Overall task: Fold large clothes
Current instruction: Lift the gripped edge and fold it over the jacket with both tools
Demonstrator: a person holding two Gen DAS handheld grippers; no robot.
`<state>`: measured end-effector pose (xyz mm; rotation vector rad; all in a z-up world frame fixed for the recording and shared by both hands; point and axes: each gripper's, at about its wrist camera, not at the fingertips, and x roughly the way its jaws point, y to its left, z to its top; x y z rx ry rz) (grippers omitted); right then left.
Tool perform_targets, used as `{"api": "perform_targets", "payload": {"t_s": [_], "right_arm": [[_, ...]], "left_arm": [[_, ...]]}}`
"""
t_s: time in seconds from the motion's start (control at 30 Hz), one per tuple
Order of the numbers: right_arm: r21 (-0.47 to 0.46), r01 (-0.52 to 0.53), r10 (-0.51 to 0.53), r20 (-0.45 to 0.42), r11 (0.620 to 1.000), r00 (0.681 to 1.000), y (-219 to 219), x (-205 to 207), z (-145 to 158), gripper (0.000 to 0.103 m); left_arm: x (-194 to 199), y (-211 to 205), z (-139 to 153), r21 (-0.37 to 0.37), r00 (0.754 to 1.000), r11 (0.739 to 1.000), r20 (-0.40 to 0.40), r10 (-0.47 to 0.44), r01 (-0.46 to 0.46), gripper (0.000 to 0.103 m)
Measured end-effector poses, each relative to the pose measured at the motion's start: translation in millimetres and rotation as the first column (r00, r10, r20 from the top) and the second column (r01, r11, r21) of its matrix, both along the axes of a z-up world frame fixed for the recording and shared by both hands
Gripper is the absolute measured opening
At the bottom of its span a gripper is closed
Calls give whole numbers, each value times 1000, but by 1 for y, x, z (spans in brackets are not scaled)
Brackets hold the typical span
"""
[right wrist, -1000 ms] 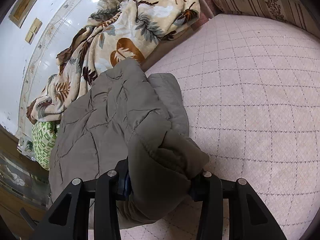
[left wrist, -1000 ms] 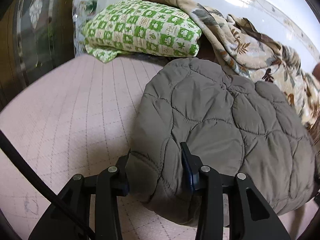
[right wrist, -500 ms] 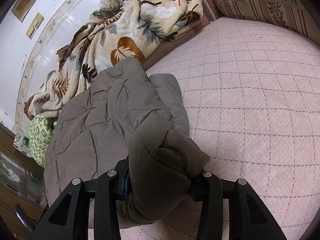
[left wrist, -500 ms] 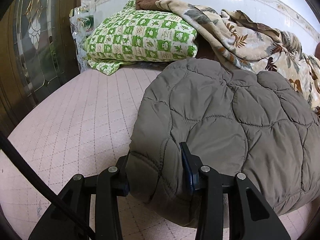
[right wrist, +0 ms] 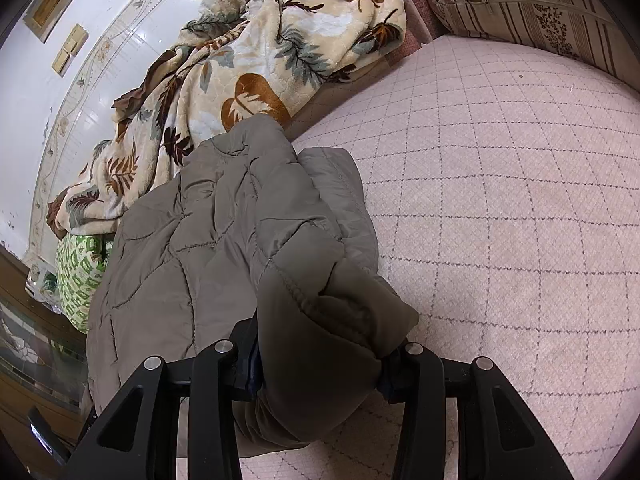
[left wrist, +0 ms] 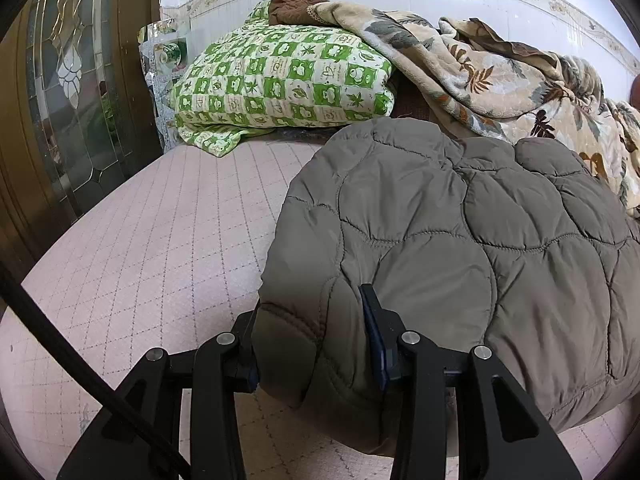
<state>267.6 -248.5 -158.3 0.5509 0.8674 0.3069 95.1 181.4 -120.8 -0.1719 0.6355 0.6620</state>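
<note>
While the jacket point(left wrist: 460, 240) lay bunched on the pink bedspread point(left wrist: 160, 240), my left gripper point(left wrist: 312, 344) and right gripper point(right wrist: 324, 360) each pinched its edge.

Your left gripper point(left wrist: 314, 344) and right gripper point(right wrist: 320, 364) are both matte black angular two-finger frames, each finger linkage carrying two round silver screw heads, with dark blue pads point(left wrist: 374, 336) lining the inner finger faces and a black cable point(left wrist: 60, 344) crossing the left unit's view.

jacket point(left wrist: 460, 240) right side cut off; leaf blanket point(left wrist: 500, 76) partly hidden.
</note>
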Motion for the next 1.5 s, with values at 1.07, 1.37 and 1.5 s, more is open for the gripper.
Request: {"api": "perform_targets", "payload": {"t_s": [1.07, 1.37, 1.5], "right_arm": [[-255, -17, 115, 377, 967, 919, 31, -62, 96, 31], [-227, -58, 145, 388, 972, 910, 12, -107, 123, 31], [-211, -67, 146, 385, 975, 911, 2, -135, 128, 31]], "left_arm": [[-33, -10, 61, 99, 982, 995, 187, -41, 23, 32], [-83, -25, 87, 88, 976, 995, 209, -64, 46, 32], [-115, -33, 84, 74, 978, 997, 203, -52, 37, 32]]}}
